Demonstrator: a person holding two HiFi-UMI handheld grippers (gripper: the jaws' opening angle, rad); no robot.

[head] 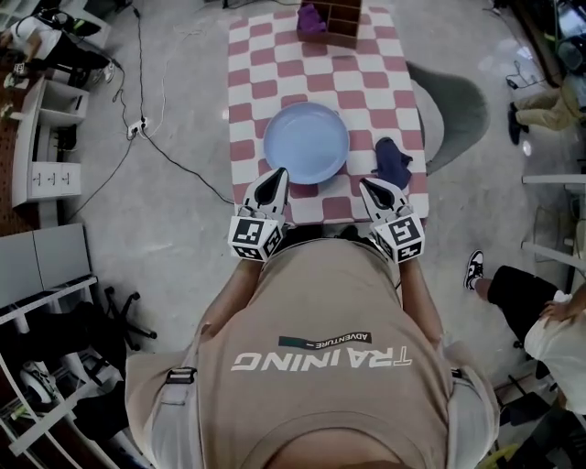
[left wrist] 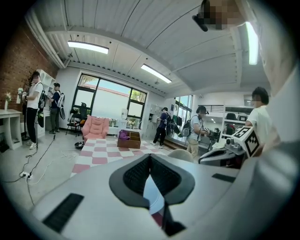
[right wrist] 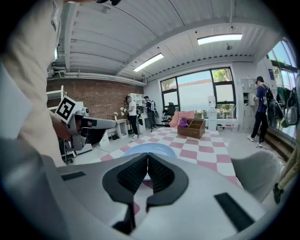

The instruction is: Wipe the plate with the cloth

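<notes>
A light blue plate (head: 306,142) lies on the pink-and-white checkered table (head: 366,87), near its front edge. To the plate's right a dark blue cloth (head: 394,160) lies bunched on the table. My left gripper (head: 273,181) hovers at the plate's near left rim, shut and empty. My right gripper (head: 374,189) sits just in front of the cloth, also shut with nothing in it. In the right gripper view the plate (right wrist: 157,148) shows just beyond the closed right gripper (right wrist: 147,156). The left gripper (left wrist: 150,157) points across the table in its own view.
A wooden box (head: 331,20) holding something purple stands at the table's far end. A grey chair (head: 458,110) is at the table's right side. A cable (head: 156,137) runs over the floor on the left. Several people stand around the room.
</notes>
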